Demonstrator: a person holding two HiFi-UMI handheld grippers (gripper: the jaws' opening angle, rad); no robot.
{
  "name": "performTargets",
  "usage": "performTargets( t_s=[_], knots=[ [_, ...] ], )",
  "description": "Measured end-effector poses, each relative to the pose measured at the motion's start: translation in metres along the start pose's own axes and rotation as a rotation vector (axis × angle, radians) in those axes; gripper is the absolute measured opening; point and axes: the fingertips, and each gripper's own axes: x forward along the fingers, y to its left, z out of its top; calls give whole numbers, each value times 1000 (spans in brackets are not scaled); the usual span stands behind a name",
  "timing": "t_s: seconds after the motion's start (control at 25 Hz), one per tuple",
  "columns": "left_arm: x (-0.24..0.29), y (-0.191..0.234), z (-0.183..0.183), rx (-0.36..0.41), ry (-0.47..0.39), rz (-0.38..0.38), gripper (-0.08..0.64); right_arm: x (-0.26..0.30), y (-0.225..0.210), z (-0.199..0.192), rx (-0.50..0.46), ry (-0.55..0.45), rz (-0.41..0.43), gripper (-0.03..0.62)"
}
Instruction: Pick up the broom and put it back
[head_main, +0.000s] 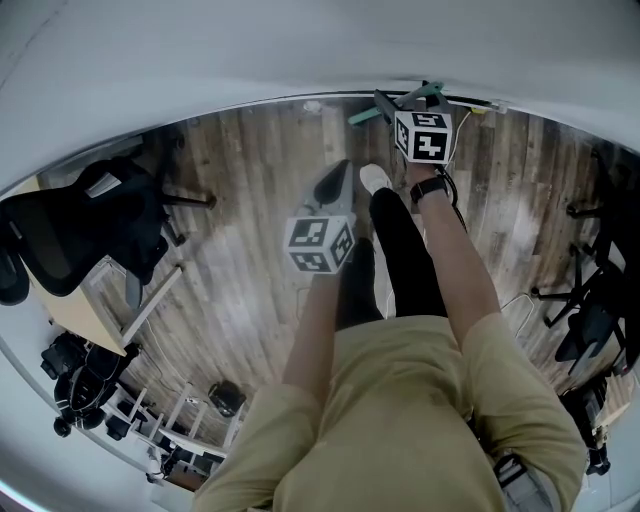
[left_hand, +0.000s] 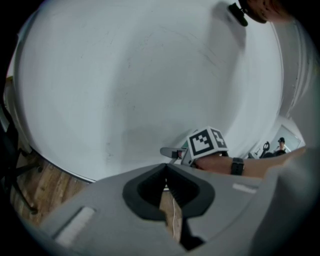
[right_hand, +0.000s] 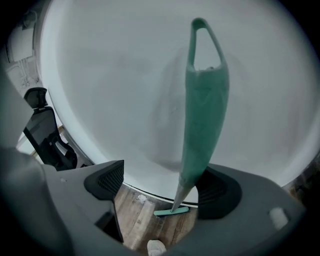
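The right claw (right_hand: 163, 176) stands apart around the teal broom (right_hand: 205, 115) against the white wall (right_hand: 110, 90) at twelve o'clock; the left claw (left_hand: 166, 167) is together, empty.

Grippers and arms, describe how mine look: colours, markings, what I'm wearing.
The left gripper and right gripper are grey plastic with black ribbed pads. Each carries a white cube printed with black square markers. The arms are bare below the short sleeves of a tan shirt, and a black wristband sits on the right wrist.
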Motion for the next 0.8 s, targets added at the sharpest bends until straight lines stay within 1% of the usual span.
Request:
performTargets(
  t_s=[0.04, 0.08, 0.16, 0.24, 0.4, 0.44, 0.48, 0.56, 0.64, 0.72, 0.8],
  knots=[
    [0, 0, -1, -1, 1, 0, 2, 0, 1, -3, -17, 7, 5, 443],
    [1, 0, -2, -2, 2, 0, 2, 0, 1, -6, -27, 17, 9, 466],
    [1, -1, -4, -2, 3, -3, 2, 0, -2, -15, -14, 38, 4, 512],
    [3, -1, -4, -3, 5, -7, 2, -1, -8, -20, 8, 46, -11, 517],
    [5, -1, -5, -2, 11, -9, 2, -4, -23, -26, 17, 52, -52, 512],
    [6, 0, -7, -4, 14, -9, 2, -5, -28, -29, 21, 49, -65, 478],
    [6, 0, -9, -5, 18, -10, 2, -7, -33, -31, 25, 46, -74, 418],
    [8, -1, -13, -5, 25, -13, 2, -10, -41, -34, 36, 35, -77, 256],
    [8, -1, -13, -13, 24, -14, 2, -10, -44, -33, 43, 14, -58, 94],
    [7, -2, -9, -29, 9, -16, 2, -8, -42, -32, 27, 3, -34, 92],
    [6, -4, -6, -31, 0, -18, 2, -9, -38, -33, -5, 24, -15, 87]
  ],
)
